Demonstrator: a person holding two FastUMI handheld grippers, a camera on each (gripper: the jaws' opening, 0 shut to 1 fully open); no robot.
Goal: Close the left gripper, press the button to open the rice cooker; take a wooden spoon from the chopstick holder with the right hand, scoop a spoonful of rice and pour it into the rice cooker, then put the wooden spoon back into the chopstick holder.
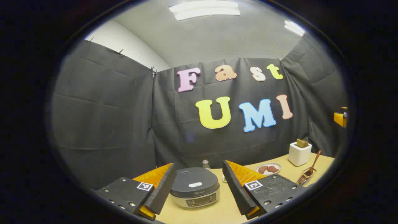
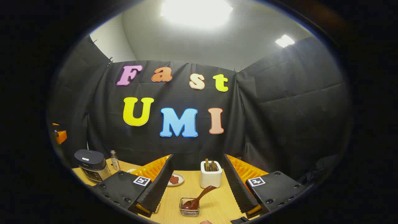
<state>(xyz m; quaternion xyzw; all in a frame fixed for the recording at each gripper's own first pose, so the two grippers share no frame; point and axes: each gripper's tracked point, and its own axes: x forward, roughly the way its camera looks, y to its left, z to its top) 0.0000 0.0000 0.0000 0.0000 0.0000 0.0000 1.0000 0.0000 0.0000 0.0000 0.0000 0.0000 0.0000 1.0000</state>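
Observation:
The dark-lidded rice cooker stands with its lid down, straight ahead between the fingers of my left gripper, which is open and holds nothing. In the right gripper view the cooker is at the far left. The wooden spoon leans with its bowl in a small wire basket, just ahead of my open, bare right gripper. Behind the basket stands a white holder with wooden pieces upright in it. From the left gripper view, spoon, basket and white holder are at the right.
A small plate with brownish pieces lies between cooker and holder, seen too as the plate. A little bottle stands behind the cooker. All rests on a light wooden table enclosed by black cloth walls.

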